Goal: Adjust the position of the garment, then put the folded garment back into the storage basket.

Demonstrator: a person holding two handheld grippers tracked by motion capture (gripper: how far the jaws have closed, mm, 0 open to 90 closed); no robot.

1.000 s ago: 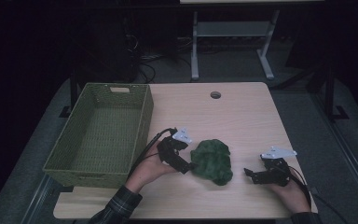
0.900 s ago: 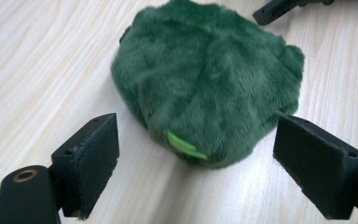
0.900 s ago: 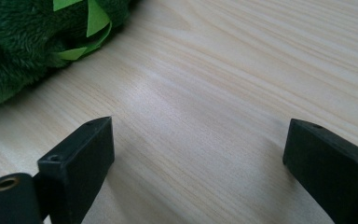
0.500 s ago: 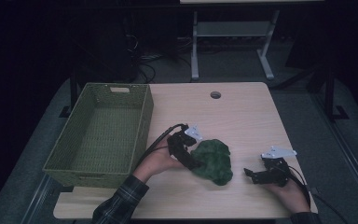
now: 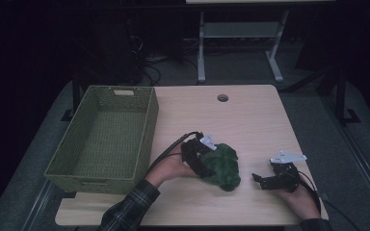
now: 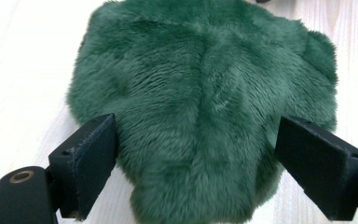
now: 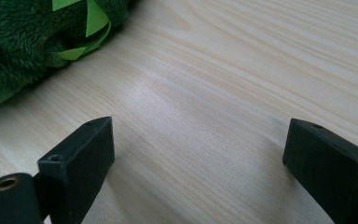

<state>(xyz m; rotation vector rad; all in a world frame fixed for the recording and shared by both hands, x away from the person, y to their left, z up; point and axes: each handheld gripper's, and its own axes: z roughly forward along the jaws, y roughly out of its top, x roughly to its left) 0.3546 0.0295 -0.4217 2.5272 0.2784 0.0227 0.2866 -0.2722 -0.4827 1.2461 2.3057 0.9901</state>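
Reaching stage, looks like: the green plush toy [image 6: 200, 107] is lying on the table [image 5: 255, 120], straddled by the left gripper [image 6: 196, 163], jaws apart. Next, they're to be squeezed shut, then it's lifted toward the basket [image 5: 101, 139]. Right gripper [image 7: 196, 172] is parked wide open.

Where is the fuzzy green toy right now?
The fuzzy green toy lies on the wooden table, right of the green basket. The left gripper is at it, jaws open on either side.
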